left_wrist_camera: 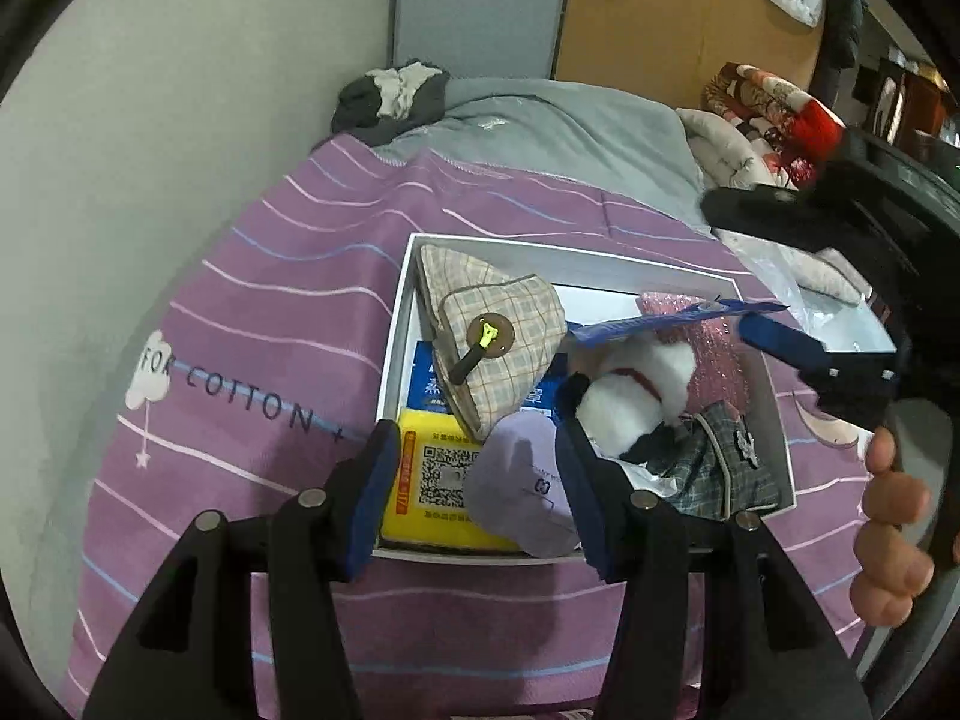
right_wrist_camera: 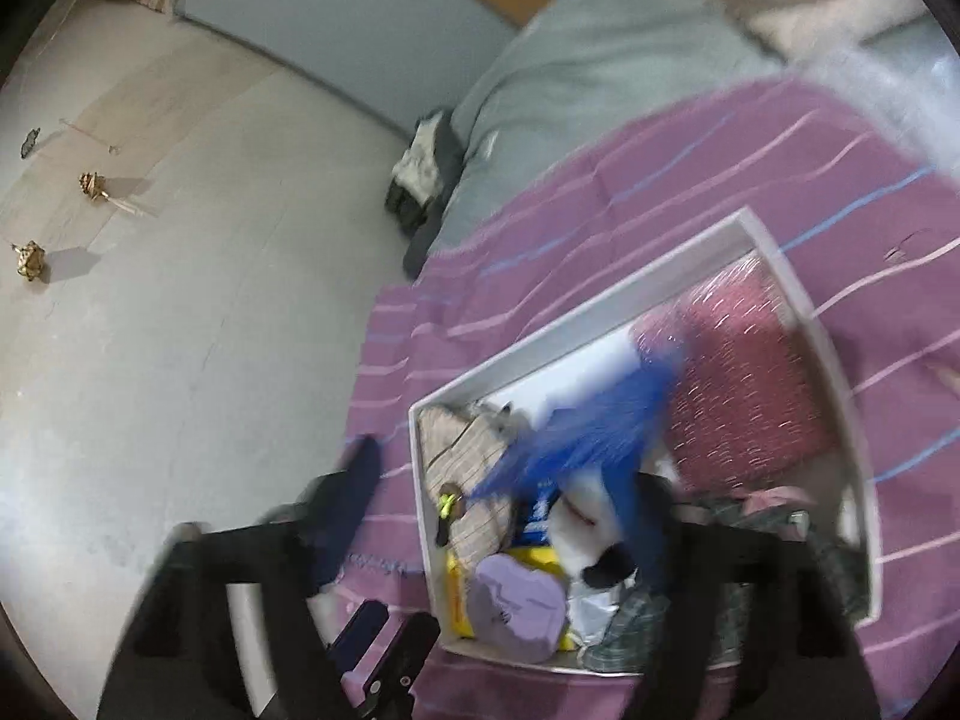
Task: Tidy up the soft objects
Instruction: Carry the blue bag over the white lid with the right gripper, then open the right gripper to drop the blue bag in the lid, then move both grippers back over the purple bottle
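Left wrist view: a shallow white box [left_wrist_camera: 401,324] sits on a purple striped bedsheet [left_wrist_camera: 252,300] printed with "FOR COTTON". This box is the landmark. Inside it, toward the far left corner, lies a beige plaid hat [left_wrist_camera: 498,330] with a brown round patch. Under the hat is a blue-and-white packet [left_wrist_camera: 423,378]. At the near left corner is a yellow packet [left_wrist_camera: 420,480] with a QR code. A lilac cap [left_wrist_camera: 522,486] lies partly over it at the near edge. A white plush toy [left_wrist_camera: 636,390] with black patches rests in the middle of the box. Right of it lies a grey plaid garment [left_wrist_camera: 720,462], and behind it a pink glittery item [left_wrist_camera: 714,342]. The left gripper [left_wrist_camera: 477,480] hangs over the box's near edge, fingers spread wide and empty. The right gripper [left_wrist_camera: 780,324] reaches in from the right above the box. A flat blue item [left_wrist_camera: 648,318] reaches to its tip, but whether it is pinched is unclear. A bare hand [left_wrist_camera: 894,516] holds its handle.

Right wrist view: this picture is blurred by motion. The same box [right_wrist_camera: 576,312] lies below, with the pink glittery item [right_wrist_camera: 744,384] at its far end and the lilac cap [right_wrist_camera: 516,600] at its near end. A blue smear [right_wrist_camera: 588,432] crosses the box's middle above the plush toy [right_wrist_camera: 588,534]. The right gripper [right_wrist_camera: 510,528] fingers stand apart, one left of the box and one over it. I cannot tell whether they hold anything. A grey floor [right_wrist_camera: 180,330] lies left of the bed.
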Demonstrator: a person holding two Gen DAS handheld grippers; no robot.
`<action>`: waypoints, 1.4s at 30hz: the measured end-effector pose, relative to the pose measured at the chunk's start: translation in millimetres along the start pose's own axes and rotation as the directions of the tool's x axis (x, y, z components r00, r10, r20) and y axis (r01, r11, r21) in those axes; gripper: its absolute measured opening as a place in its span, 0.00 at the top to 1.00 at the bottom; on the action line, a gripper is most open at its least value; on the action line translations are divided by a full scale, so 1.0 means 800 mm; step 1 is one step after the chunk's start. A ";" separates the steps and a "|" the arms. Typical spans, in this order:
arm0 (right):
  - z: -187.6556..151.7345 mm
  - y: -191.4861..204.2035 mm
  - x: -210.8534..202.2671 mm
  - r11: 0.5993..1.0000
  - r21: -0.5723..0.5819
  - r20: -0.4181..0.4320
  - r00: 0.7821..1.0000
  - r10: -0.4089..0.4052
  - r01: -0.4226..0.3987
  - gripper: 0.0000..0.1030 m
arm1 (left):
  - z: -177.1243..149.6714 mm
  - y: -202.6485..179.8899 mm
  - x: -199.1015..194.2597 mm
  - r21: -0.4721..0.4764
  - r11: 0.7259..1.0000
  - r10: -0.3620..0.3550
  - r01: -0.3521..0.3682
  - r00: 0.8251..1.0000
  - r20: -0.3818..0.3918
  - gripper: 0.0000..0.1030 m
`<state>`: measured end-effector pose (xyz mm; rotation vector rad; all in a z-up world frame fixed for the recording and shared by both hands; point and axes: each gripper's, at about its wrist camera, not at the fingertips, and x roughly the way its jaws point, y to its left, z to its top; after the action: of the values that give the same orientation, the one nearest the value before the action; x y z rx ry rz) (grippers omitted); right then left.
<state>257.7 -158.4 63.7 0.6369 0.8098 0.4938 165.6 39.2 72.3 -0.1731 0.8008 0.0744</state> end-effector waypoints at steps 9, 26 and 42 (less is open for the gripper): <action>-0.009 0.025 -0.024 0.987 -0.129 0.010 0.995 -0.100 0.100 0.22 | -0.002 0.007 -0.001 -0.059 0.996 -0.068 0.066 0.997 -0.029 0.47; -0.110 -0.028 -0.080 0.981 0.040 0.026 0.981 -0.192 0.191 0.22 | -0.016 -0.020 -0.040 -0.027 0.987 -0.161 0.160 0.982 -0.100 0.38; -0.272 0.031 -0.187 0.842 -0.377 0.353 0.900 -0.255 0.386 0.23 | -0.170 0.007 -0.180 -0.038 0.995 0.103 -0.097 0.963 0.248 0.14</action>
<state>-6.7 -162.7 41.4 0.1344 0.4844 0.2468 -31.2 19.6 82.5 -0.1444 0.5566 0.1984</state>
